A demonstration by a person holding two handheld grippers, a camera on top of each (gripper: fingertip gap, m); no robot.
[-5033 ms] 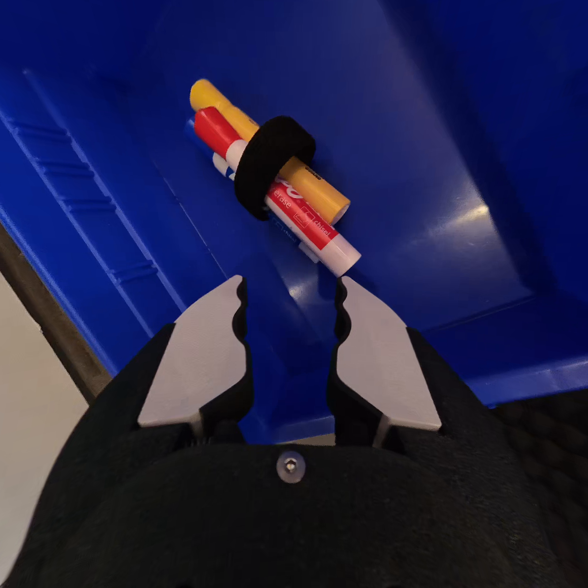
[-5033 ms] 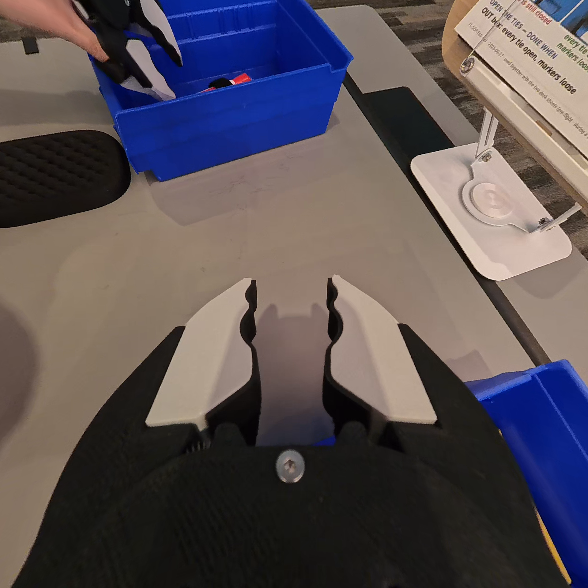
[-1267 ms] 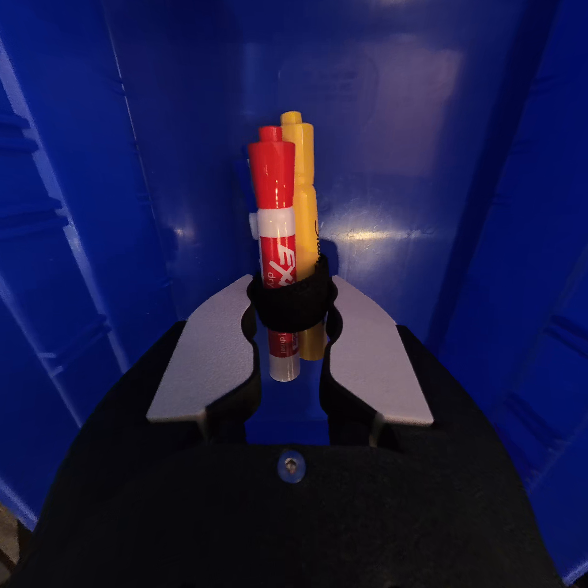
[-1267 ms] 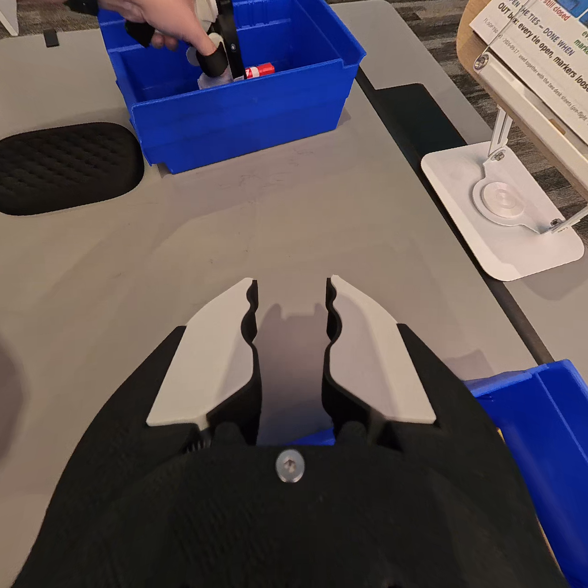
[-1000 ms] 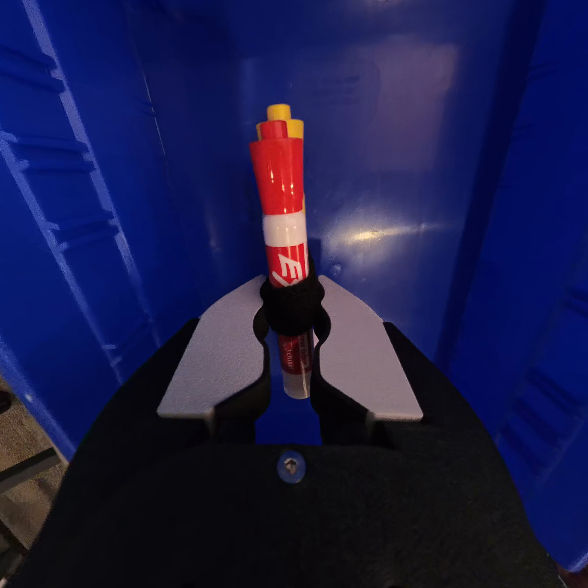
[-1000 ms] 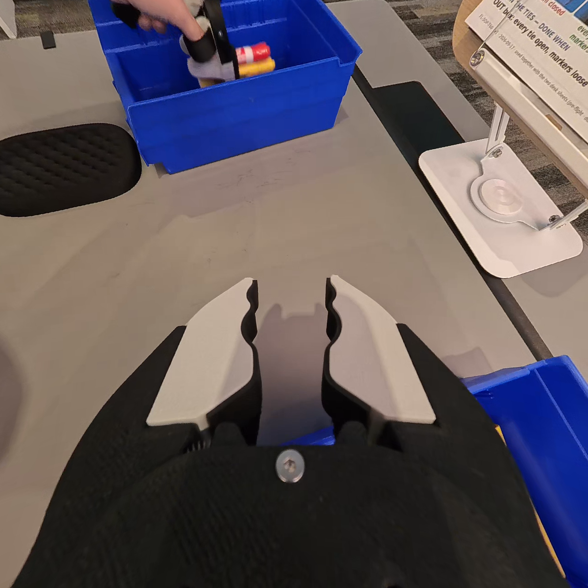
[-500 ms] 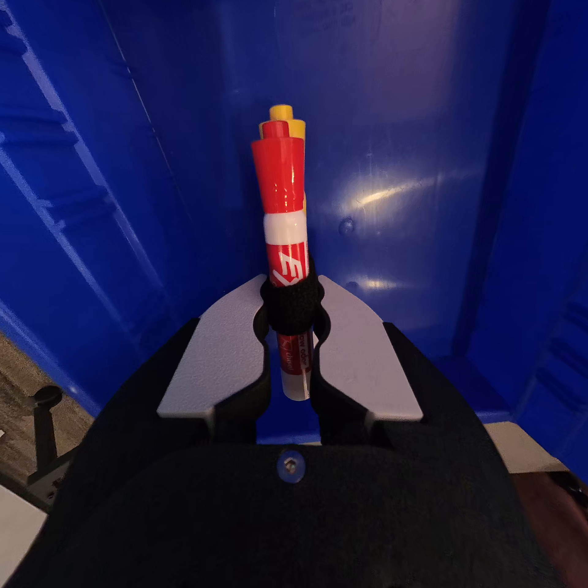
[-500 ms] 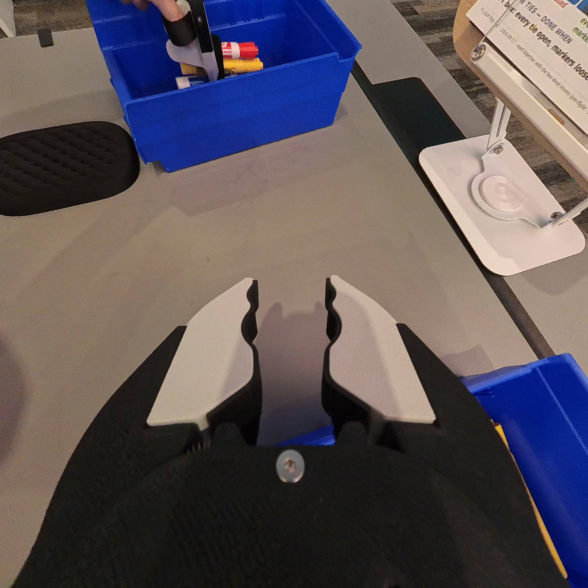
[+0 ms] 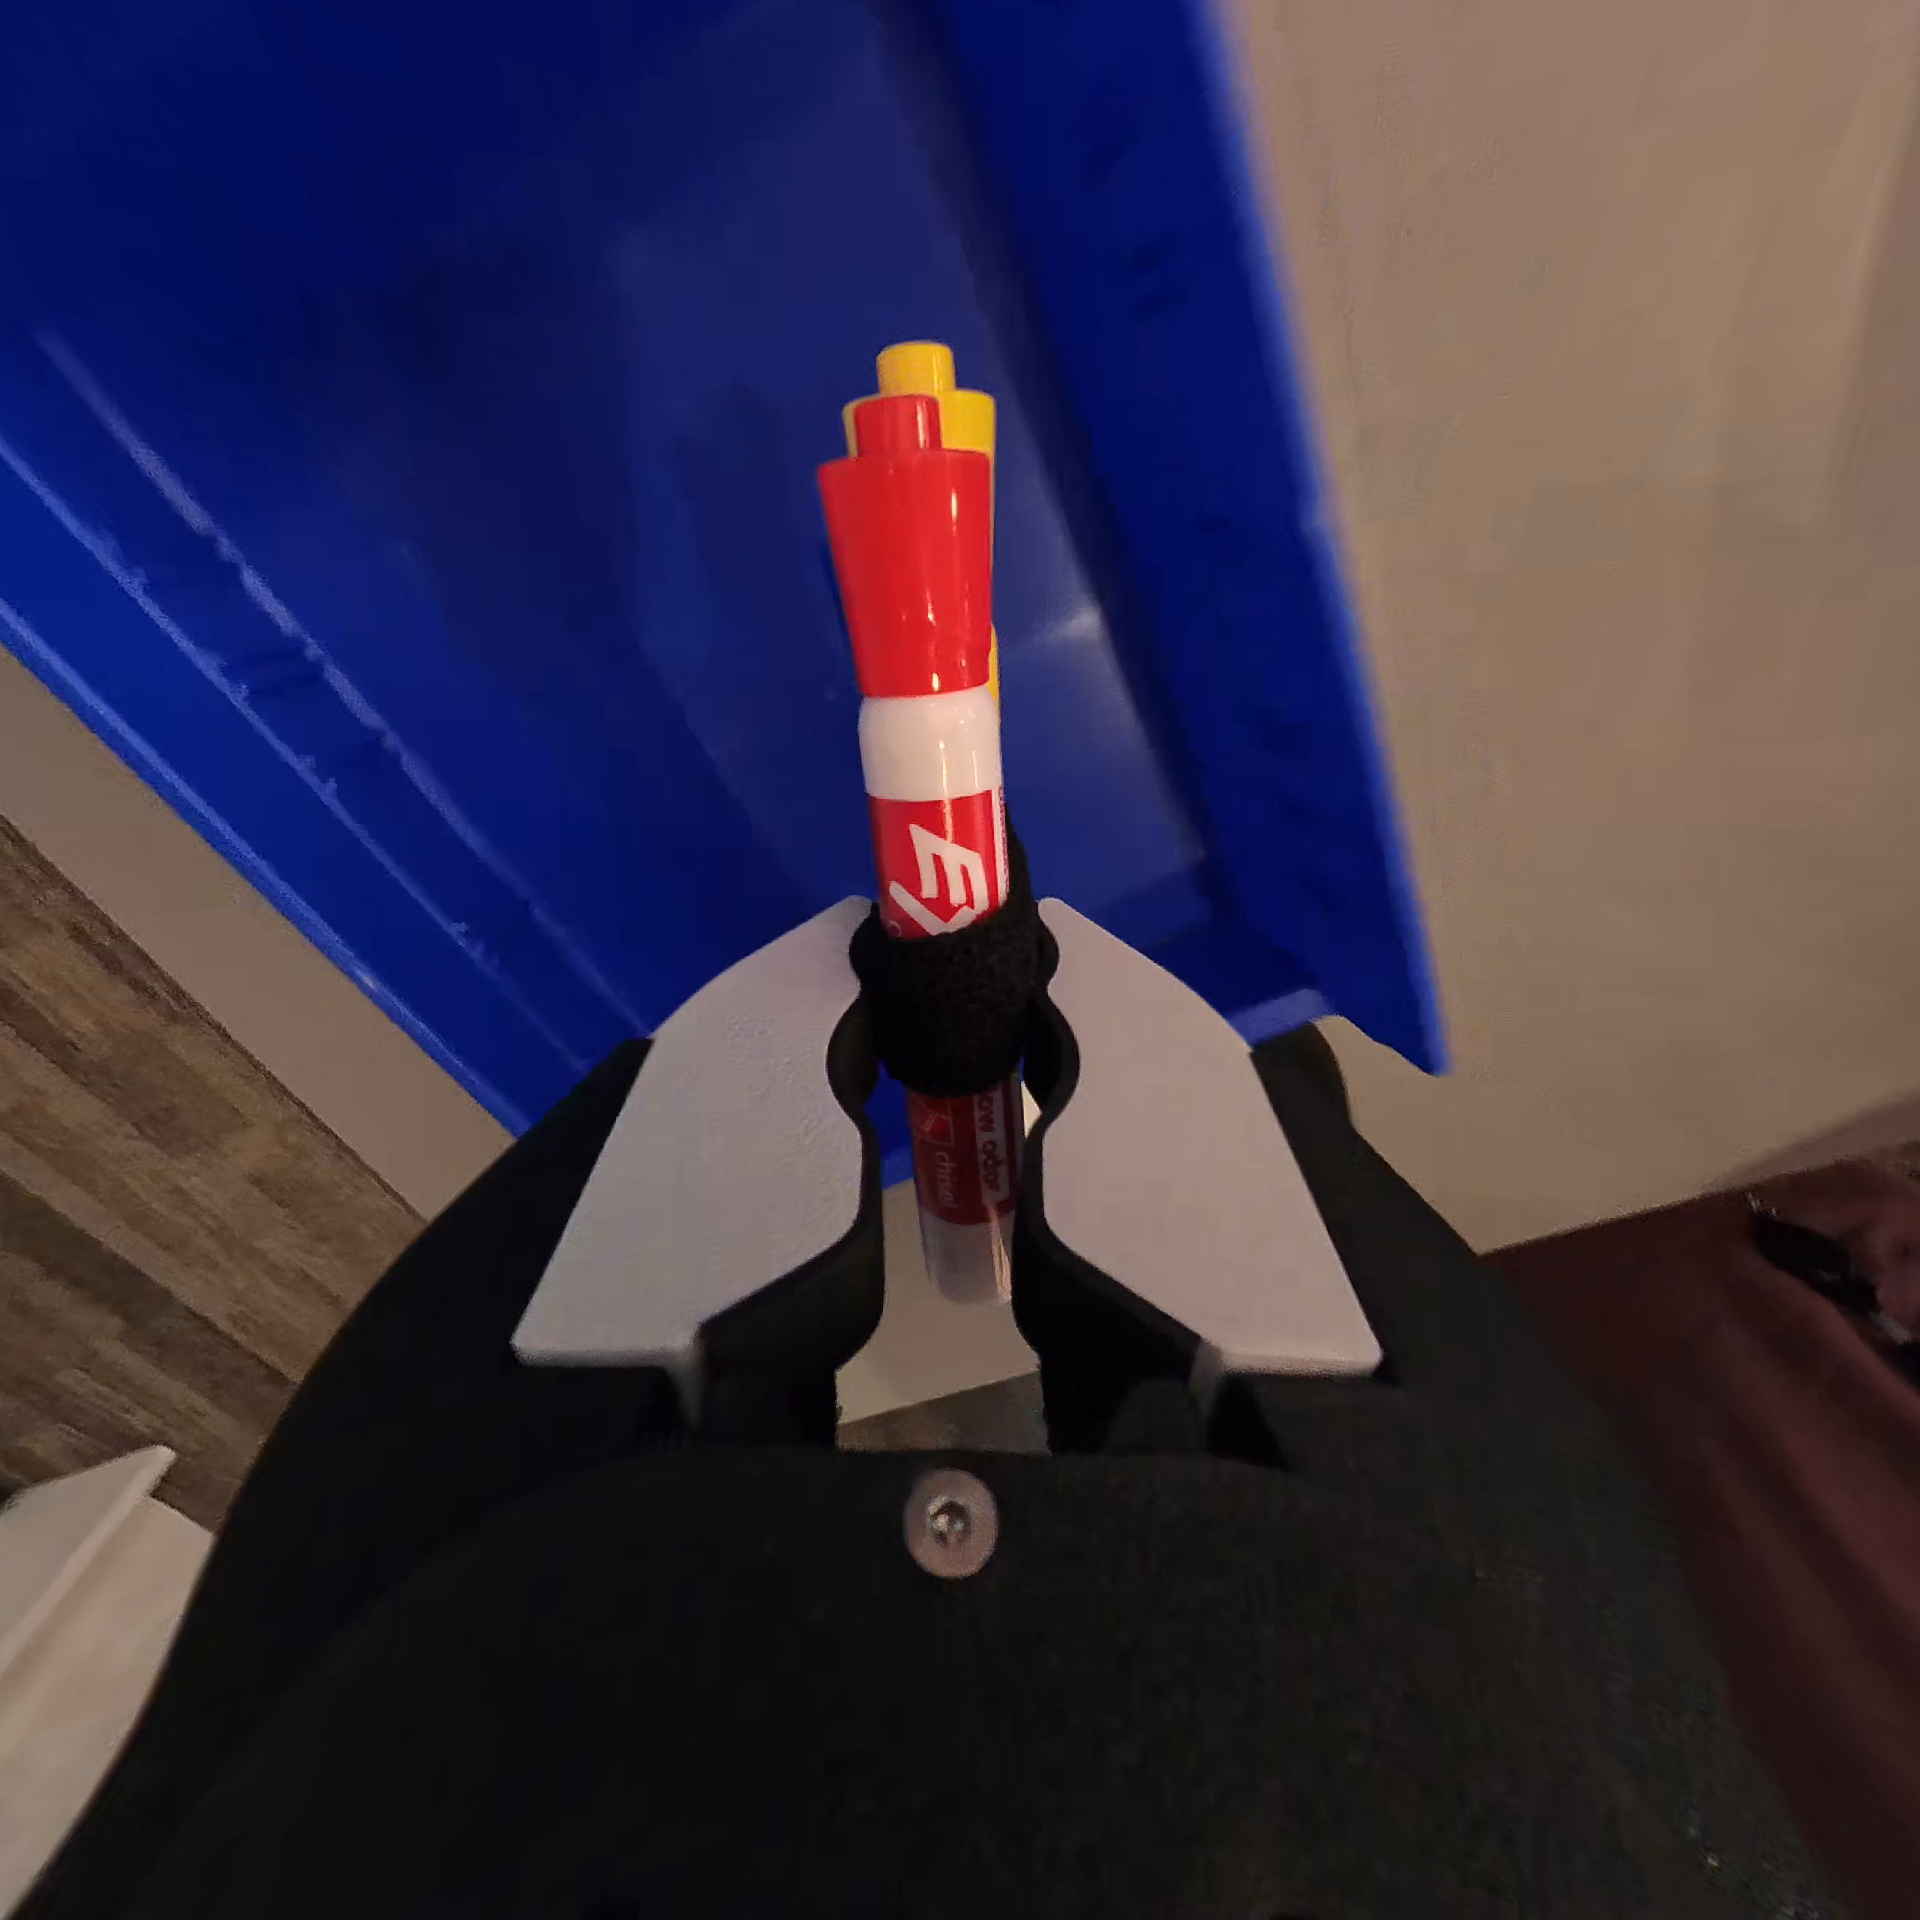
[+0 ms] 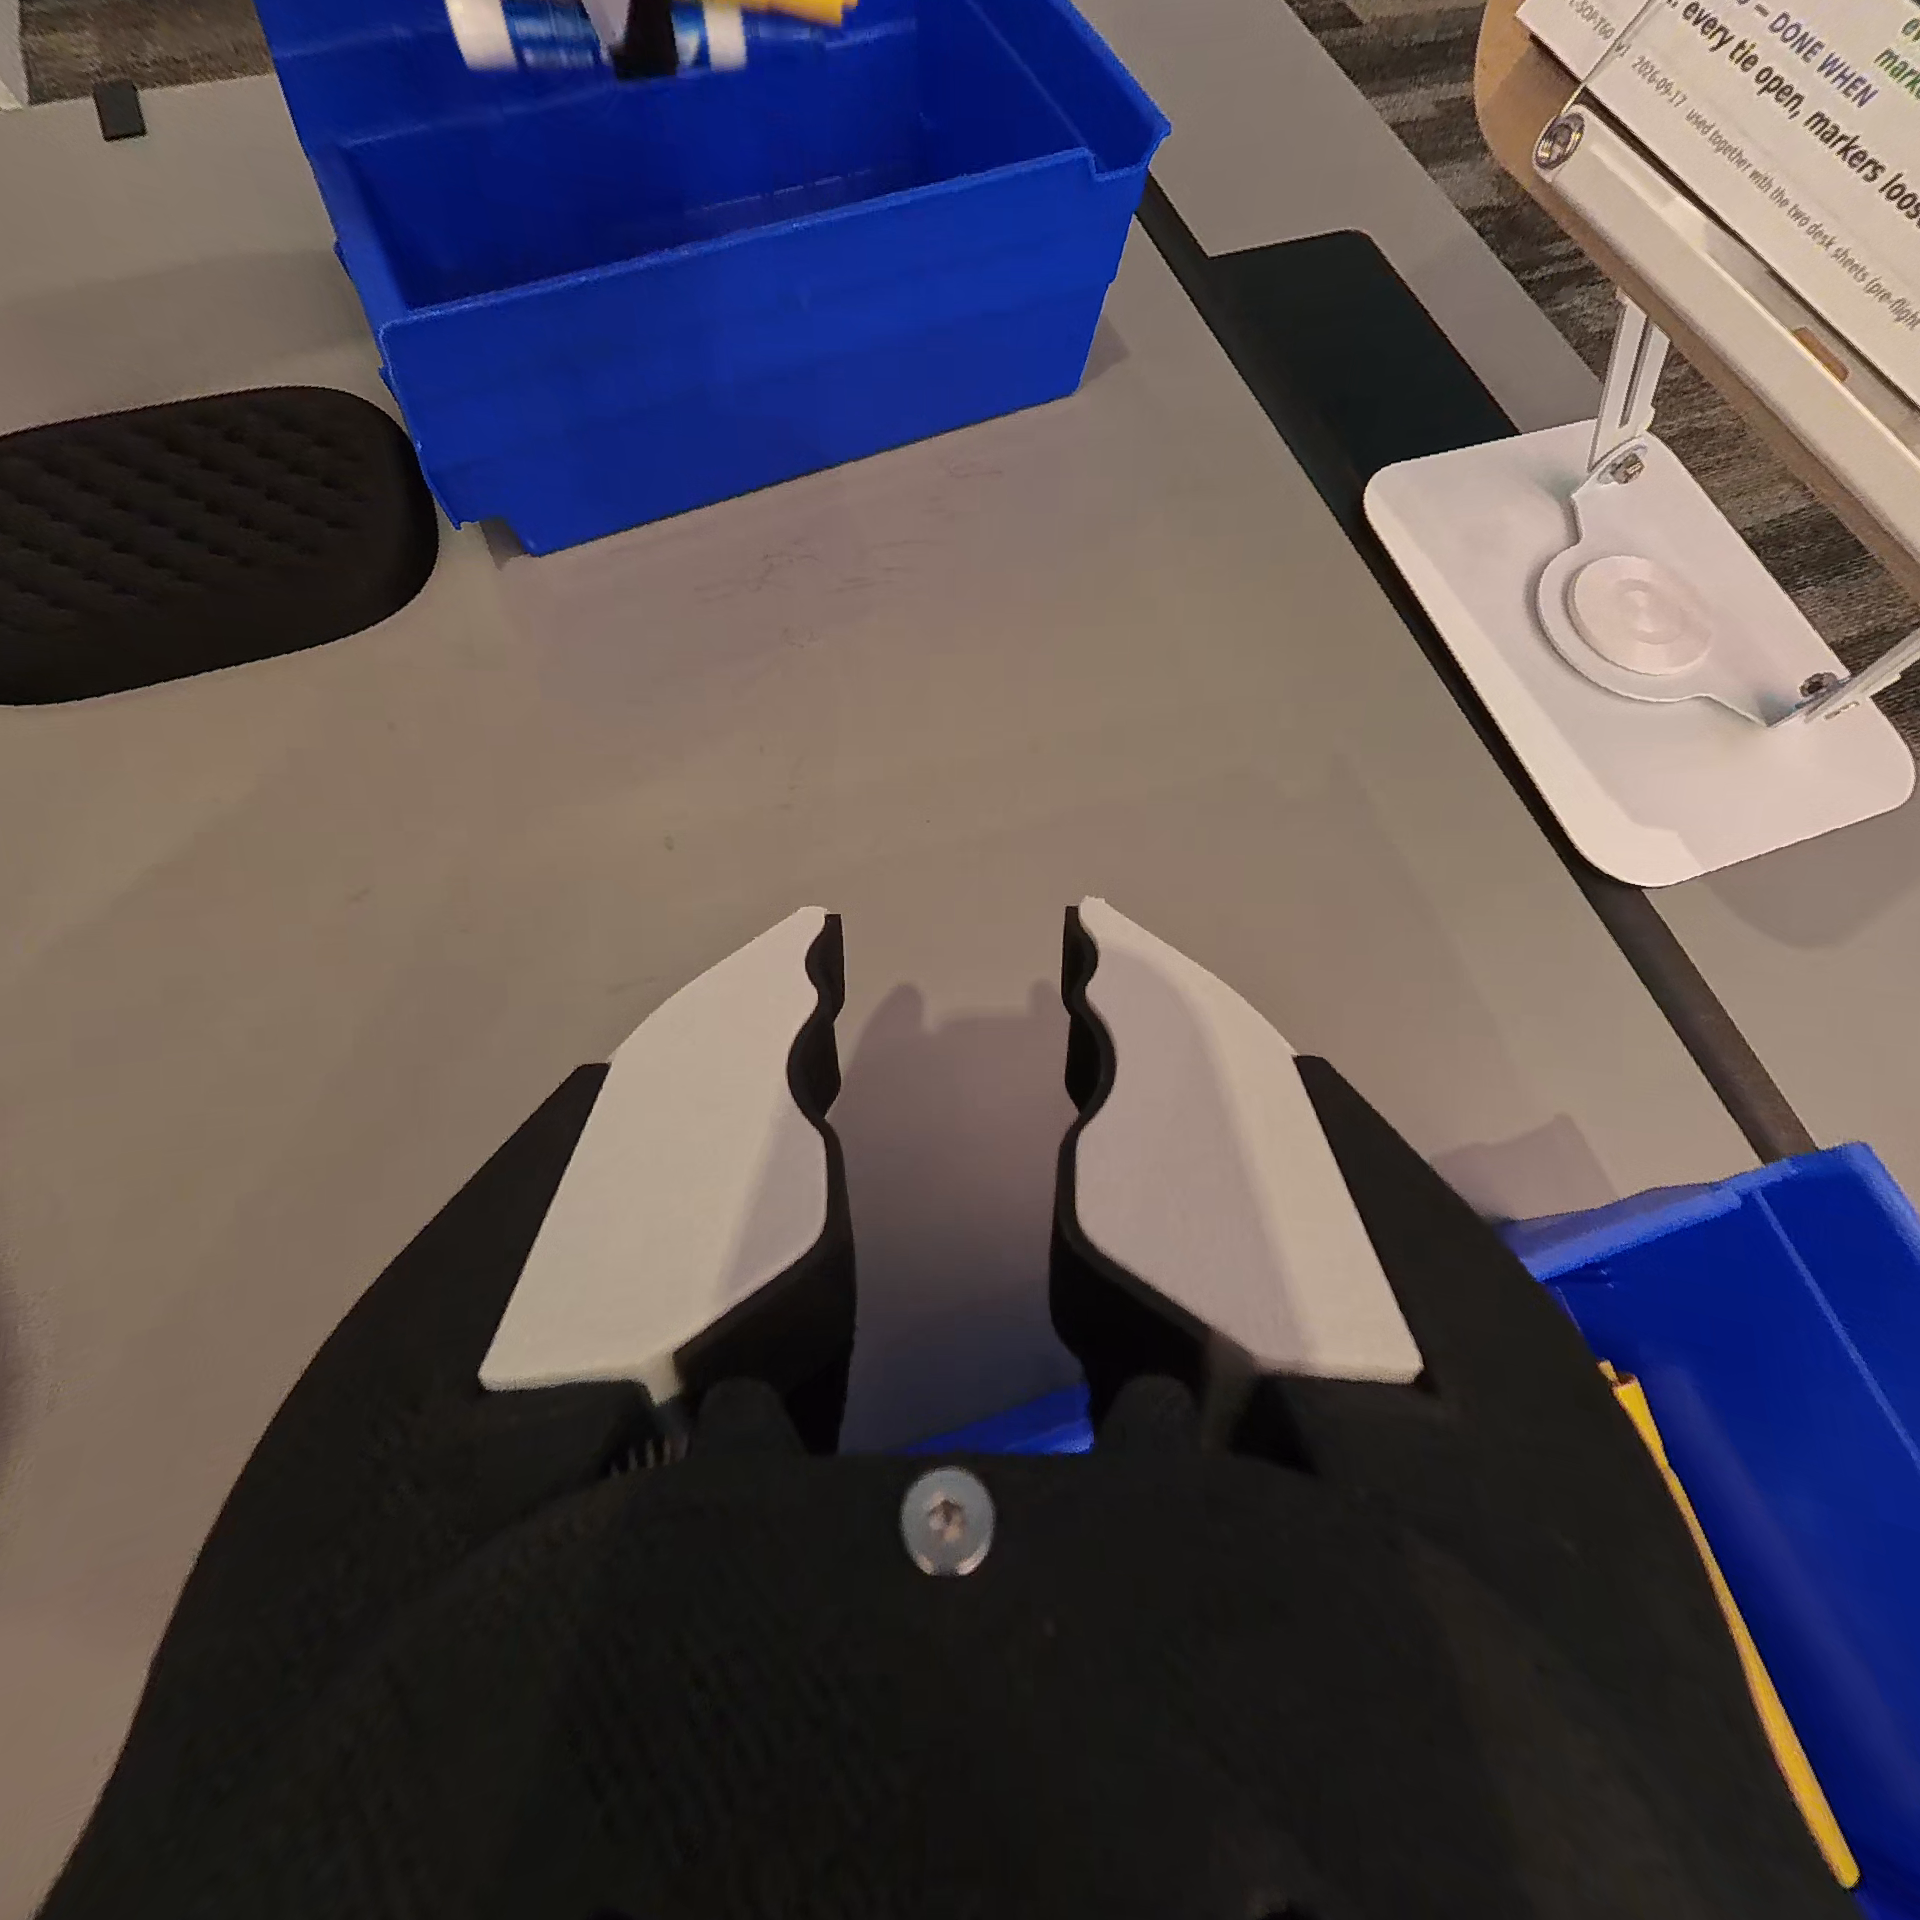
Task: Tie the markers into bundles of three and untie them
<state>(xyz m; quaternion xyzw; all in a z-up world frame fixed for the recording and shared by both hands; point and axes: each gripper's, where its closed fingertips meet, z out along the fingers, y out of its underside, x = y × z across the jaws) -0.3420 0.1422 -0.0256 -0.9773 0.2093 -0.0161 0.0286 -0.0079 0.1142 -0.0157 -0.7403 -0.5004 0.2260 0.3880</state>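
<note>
My left gripper [image 9: 948,971] is shut on a bundle of markers [image 9: 925,644], a red one in front and yellow ones behind, bound by a black tie [image 9: 948,987]. It holds the bundle above the blue bin [image 9: 499,436]. In the right wrist view the bundle shows blurred at the top edge [image 10: 623,31], above the far blue bin [image 10: 748,312]. My right gripper [image 10: 951,935] is open and empty, low over the grey table [image 10: 623,790].
A black textured pad [image 10: 187,540] lies left of the far bin. A white stand base [image 10: 1621,644] holding a printed sheet is at the right. A second blue bin [image 10: 1766,1351] with something yellow inside sits at my near right. Spacing between my two grippers at the tips: around 35 cm.
My left gripper has lifted the marker bundle up out of the far blue bin. The right gripper has stayed put and open.
</note>
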